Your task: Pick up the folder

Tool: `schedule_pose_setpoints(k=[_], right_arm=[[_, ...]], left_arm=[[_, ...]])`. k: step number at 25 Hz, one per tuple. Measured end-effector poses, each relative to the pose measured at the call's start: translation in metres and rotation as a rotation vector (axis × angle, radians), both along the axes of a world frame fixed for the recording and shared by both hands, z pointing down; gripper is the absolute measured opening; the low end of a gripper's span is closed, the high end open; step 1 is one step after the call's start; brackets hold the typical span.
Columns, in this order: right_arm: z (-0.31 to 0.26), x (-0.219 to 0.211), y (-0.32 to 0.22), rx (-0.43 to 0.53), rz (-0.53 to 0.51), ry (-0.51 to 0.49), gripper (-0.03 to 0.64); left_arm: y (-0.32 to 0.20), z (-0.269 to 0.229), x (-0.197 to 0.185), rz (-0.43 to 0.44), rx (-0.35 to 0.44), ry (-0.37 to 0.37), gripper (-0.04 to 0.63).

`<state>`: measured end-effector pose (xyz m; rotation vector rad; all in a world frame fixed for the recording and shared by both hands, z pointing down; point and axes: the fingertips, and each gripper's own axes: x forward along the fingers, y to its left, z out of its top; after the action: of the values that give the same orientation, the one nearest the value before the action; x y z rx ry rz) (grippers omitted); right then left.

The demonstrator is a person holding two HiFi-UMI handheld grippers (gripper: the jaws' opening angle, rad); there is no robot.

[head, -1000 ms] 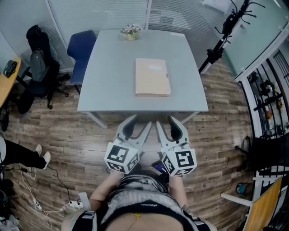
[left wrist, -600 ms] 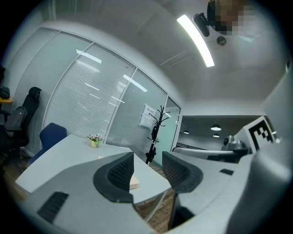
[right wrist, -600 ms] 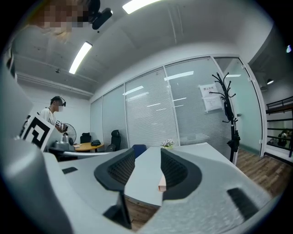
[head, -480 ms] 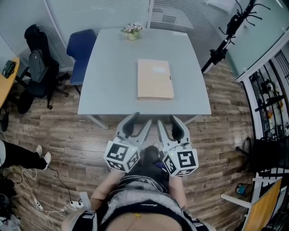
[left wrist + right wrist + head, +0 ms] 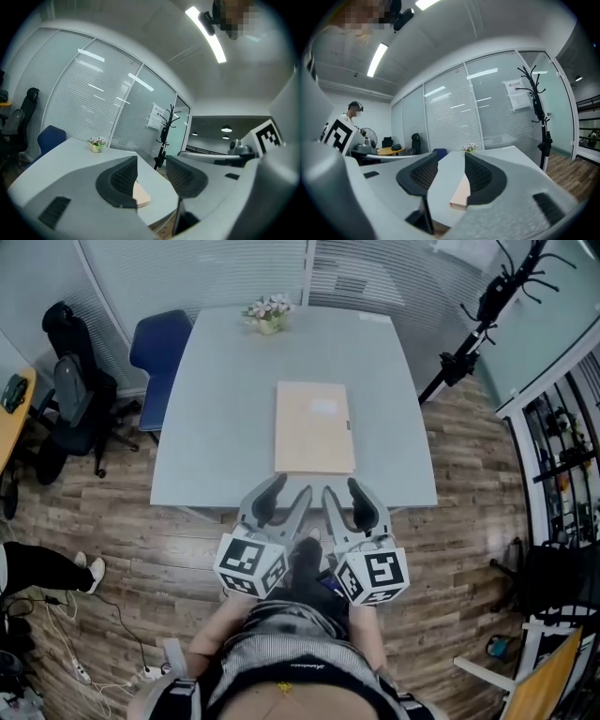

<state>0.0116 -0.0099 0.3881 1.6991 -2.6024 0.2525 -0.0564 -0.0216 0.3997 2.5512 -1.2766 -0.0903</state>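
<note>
A tan folder [image 5: 315, 427] lies flat on the grey table [image 5: 216, 446], near its front edge. Both grippers are held side by side, level, just short of that edge. My left gripper [image 5: 284, 498] points at the folder's near left corner, and its jaws stand apart with nothing between them. My right gripper [image 5: 347, 498] is open too and holds nothing. In the left gripper view the folder [image 5: 141, 194] shows past the left gripper [image 5: 151, 176]. In the right gripper view the folder's edge [image 5: 461, 192] shows between the jaws of the right gripper [image 5: 450, 176], farther off.
A small pot of flowers [image 5: 268, 313] stands at the table's far edge. A blue chair [image 5: 161, 348] is at the far left corner, with a black office chair [image 5: 75, 390] beyond it. A coat stand [image 5: 478, 324] rises at the right. A person's legs [image 5: 37, 563] and floor cables are at left.
Both grippers have moved forward toward the table together. The table's front edge and the folder now lie closer to the fingertips. The jaws look unchanged.
</note>
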Motion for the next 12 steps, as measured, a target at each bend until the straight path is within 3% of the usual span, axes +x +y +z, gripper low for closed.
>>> schedule_pose_setpoints(k=[12], right_arm=[[-0.007, 0.034, -0.122, -0.014, -0.099, 0.004, 0.184]], left_arm=[[-0.12, -0.012, 0.038, -0.094, -0.007, -0.007, 0.184]])
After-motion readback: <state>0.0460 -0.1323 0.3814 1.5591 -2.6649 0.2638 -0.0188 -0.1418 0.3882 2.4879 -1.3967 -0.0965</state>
